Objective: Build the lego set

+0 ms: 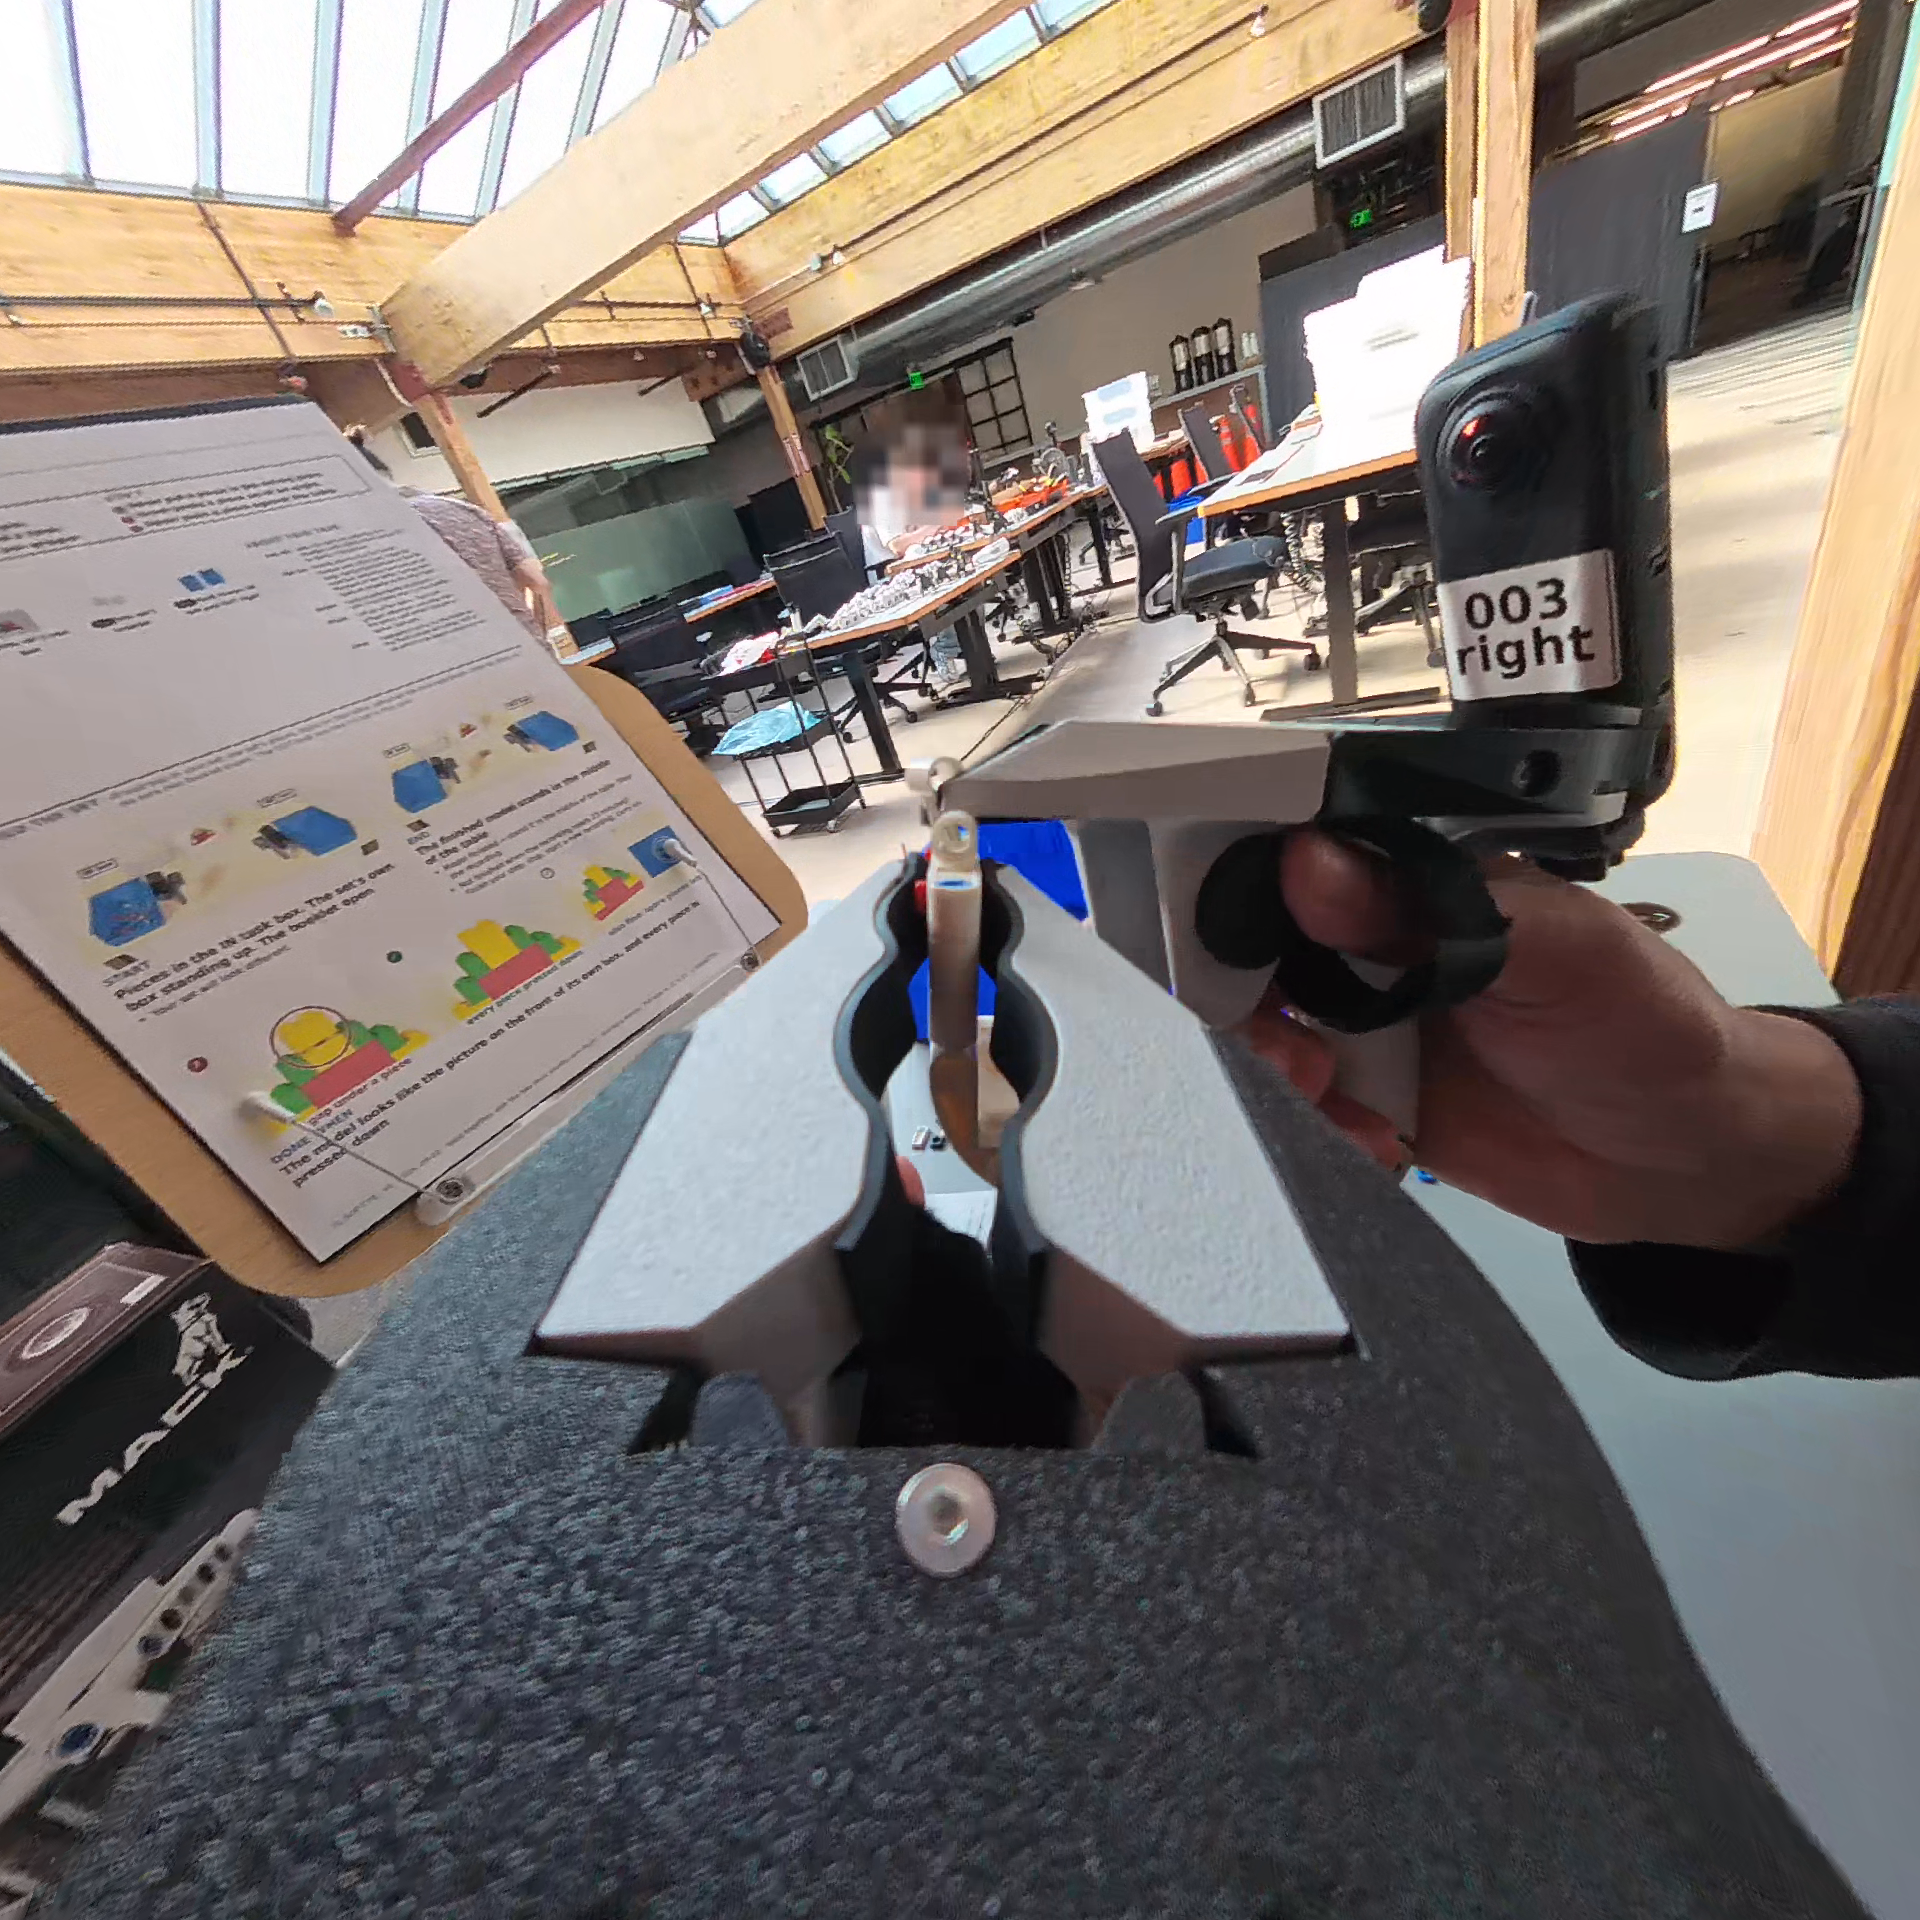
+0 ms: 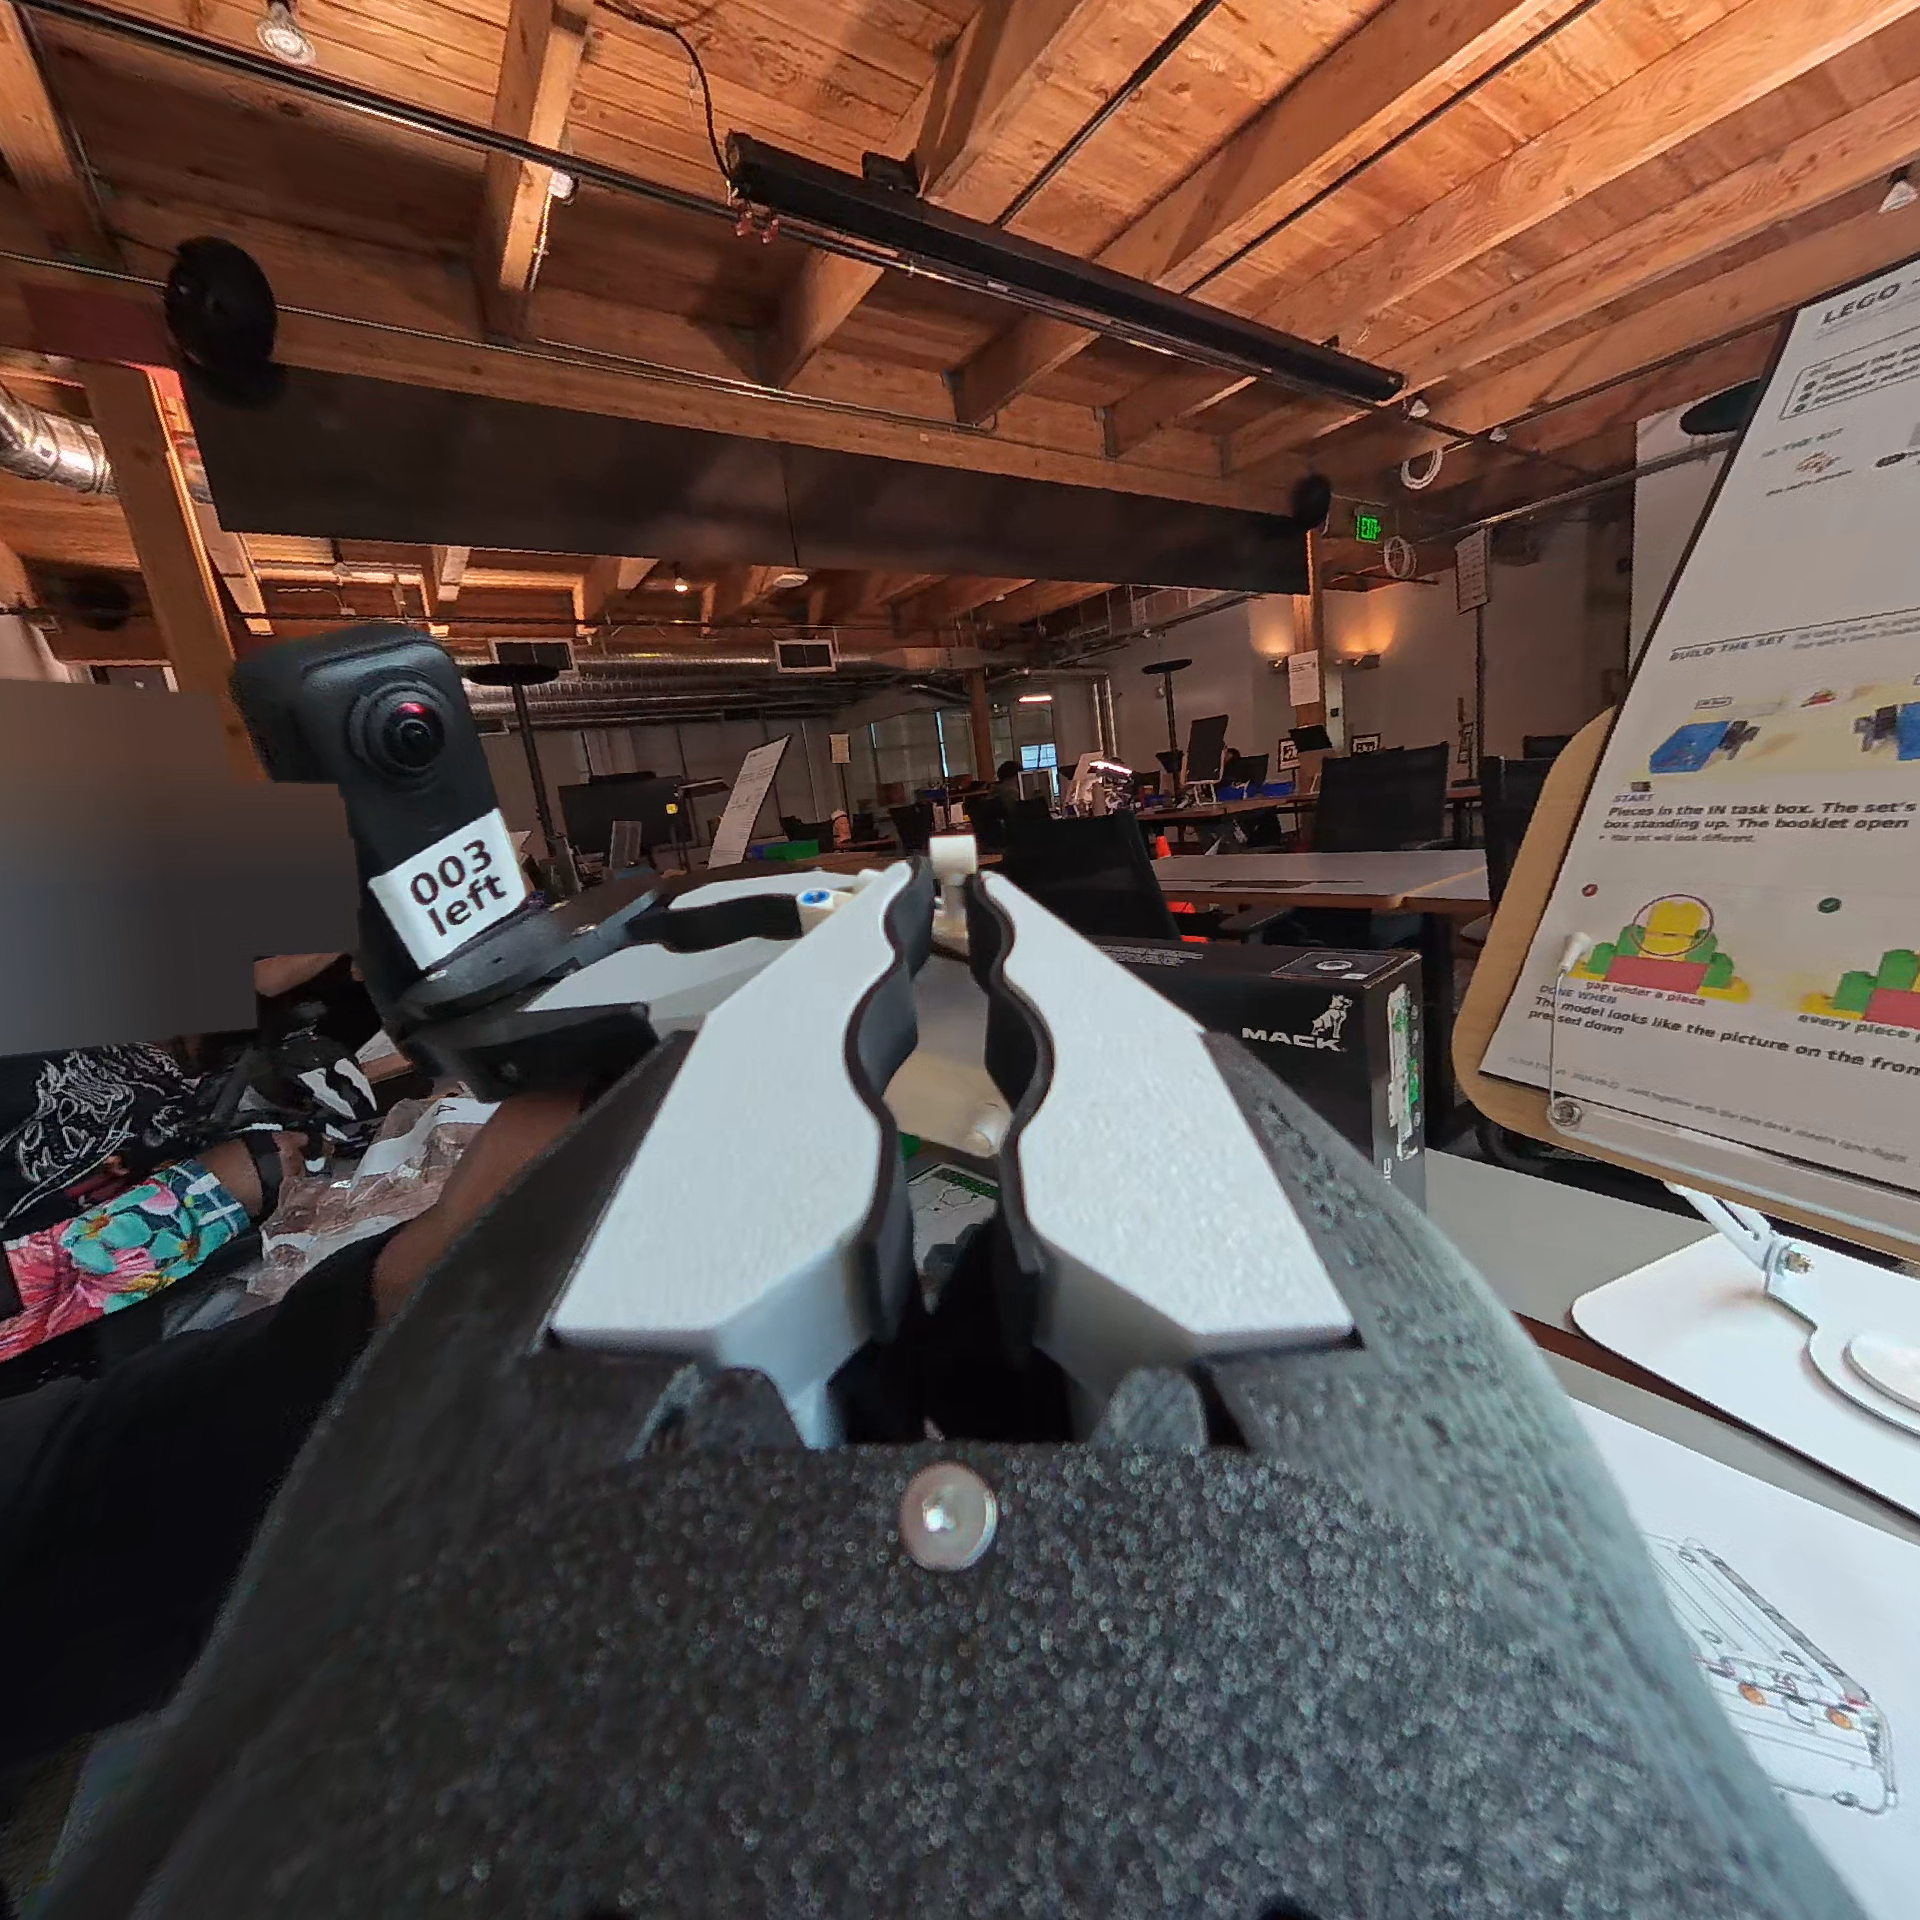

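In the left wrist view my left gripper (image 1: 951, 883) is shut on a long thin grey lego beam (image 1: 951, 997) that stands upright between its pads. My right gripper (image 1: 940, 779), held by a hand, comes in from the right, and its tip holds a small white piece at the beam's top end. In the right wrist view my right gripper (image 2: 945, 883) is nearly closed on a white lego piece (image 2: 951, 868). More white parts (image 2: 935, 1091) show low between its jaws. My left gripper (image 2: 821, 904) meets it from the left with a pale piece bearing a blue pin.
An instruction sheet on a wooden stand (image 1: 312, 831) stands at the left, and it also shows at the right of the right wrist view (image 2: 1766, 831). A black set box (image 2: 1299, 1029) stands behind the grippers. An open booklet (image 2: 1766, 1714) lies on the white table (image 1: 1714, 1558). A blue box (image 1: 1023, 842) lies beyond. The grippers are tip to tip, or close to it.
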Tool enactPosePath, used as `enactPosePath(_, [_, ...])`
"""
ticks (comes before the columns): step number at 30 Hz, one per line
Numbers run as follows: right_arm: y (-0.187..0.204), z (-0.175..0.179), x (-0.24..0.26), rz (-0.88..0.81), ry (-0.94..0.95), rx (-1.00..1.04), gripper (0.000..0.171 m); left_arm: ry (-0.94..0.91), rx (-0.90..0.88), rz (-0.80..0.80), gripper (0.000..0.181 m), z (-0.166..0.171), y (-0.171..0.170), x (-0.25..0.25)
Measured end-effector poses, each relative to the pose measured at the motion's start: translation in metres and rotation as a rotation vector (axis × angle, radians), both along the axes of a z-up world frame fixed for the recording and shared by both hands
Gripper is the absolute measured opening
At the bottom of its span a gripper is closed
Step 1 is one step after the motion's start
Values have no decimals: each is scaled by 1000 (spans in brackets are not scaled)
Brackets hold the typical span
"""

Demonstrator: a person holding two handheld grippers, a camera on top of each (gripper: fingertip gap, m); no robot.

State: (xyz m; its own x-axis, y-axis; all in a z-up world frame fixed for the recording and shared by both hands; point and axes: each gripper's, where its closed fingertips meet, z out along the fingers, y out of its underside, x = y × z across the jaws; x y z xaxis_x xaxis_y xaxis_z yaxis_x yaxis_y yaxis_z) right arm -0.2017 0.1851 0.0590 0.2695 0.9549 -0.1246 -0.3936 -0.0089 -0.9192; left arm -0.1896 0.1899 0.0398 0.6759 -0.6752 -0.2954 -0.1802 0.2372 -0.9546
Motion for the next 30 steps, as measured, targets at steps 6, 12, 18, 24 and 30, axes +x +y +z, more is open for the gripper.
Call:
enactPosePath(6, [4, -2, -2, -47, -15, 14, 5, 22, 31, 100, 6, 1, 6, -7])
enactPosePath(12, [2, 1, -2, -25, 62, -18, 5, 66, 133, 177, 6, 4, 3, -5])
enactPosePath(18, [2, 1, -4, -78, 69, 10, 4, 14, 140, 226, 6, 5, 3, -6])
enactPosePath(24, [2, -3, -4, -100, 131, -20, 4, 26, 165, 326, 5, 3, 3, -7])
enactPosePath(30, [-3, 0, -3, -139, 148, 33, 4, 22, 220, 369, 5, 10, -3, -7])
